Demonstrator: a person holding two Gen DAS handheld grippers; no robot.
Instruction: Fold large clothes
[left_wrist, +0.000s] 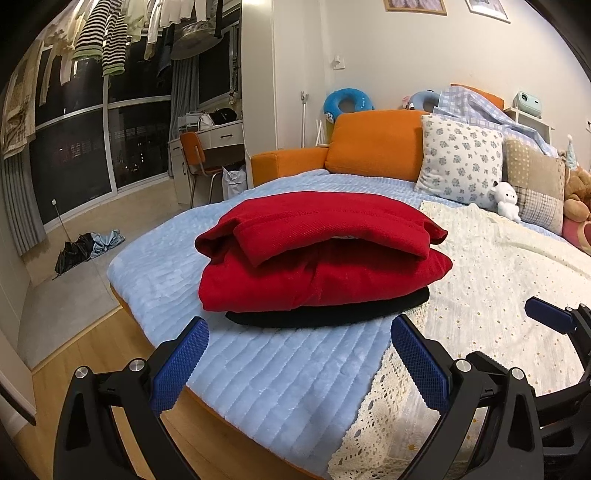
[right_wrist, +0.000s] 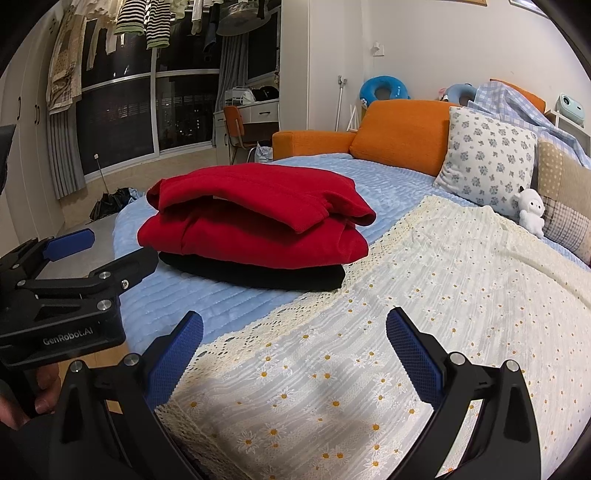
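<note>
Left wrist view: the left hand-held gripper (left_wrist: 297, 354) hangs over the near edge of the bed, its blue pads spread wide with nothing between them.
Red garment: the folded red garment (left_wrist: 321, 254) lies on a folded black garment (left_wrist: 332, 314), both on the light blue blanket (left_wrist: 266, 373), just beyond the pads and not touching them.
Top fold: its upper layer bulges open at the near side, and a sleeve-like roll sticks out on the left; the fold looks loose.
Risk here: if a pad catches that open lip, the top layer could peel back and undo the fold.
Edge risk: the stack sits toward the left part of the bed; a push from the right might slide it toward the edge on the plush blanket.

Right wrist view: the right hand-held gripper (right_wrist: 293, 345) is likewise wide open and empty, over the cream daisy-print cover (right_wrist: 424, 295).
Stack from here: the red garment (right_wrist: 255, 221) lies far left of the pads, well apart from them.
Neighbour: the left hand-held gripper (right_wrist: 99, 251) shows at the left, near the black garment (right_wrist: 258, 278), with fingertips (right_wrist: 46, 404) on its handle.
Risk here: a low reach might snag the cover's lace border (right_wrist: 258, 325) and drag it, shifting the stack.
Pair risk: grabbing red and black together would spoil both folds.
</note>
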